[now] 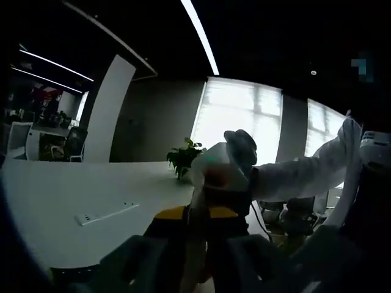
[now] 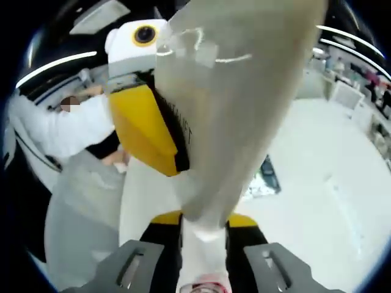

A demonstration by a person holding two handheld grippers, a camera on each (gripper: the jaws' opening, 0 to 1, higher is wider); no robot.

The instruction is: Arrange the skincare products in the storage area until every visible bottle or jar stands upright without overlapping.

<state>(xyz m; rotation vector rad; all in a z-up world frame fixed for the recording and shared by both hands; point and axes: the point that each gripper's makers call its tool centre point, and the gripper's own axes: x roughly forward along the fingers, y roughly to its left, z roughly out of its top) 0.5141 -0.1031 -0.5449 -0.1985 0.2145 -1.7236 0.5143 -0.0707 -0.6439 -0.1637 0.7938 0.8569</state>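
Observation:
A pale beige skincare tube rises from between my right gripper's jaws, narrow end down and widening upward. My right gripper is shut on it. The left gripper, yellow and white, presses against the tube's left side. In the dim left gripper view the same pale tube runs up from between my left gripper's jaws, which are closed on it. A person's white sleeve reaches in from the right to the tube's far end.
A long white table carries a flat white strip and a potted plant at its far side. The right gripper view shows a white tabletop with a dark flat packet, and a person in grey trousers at the left.

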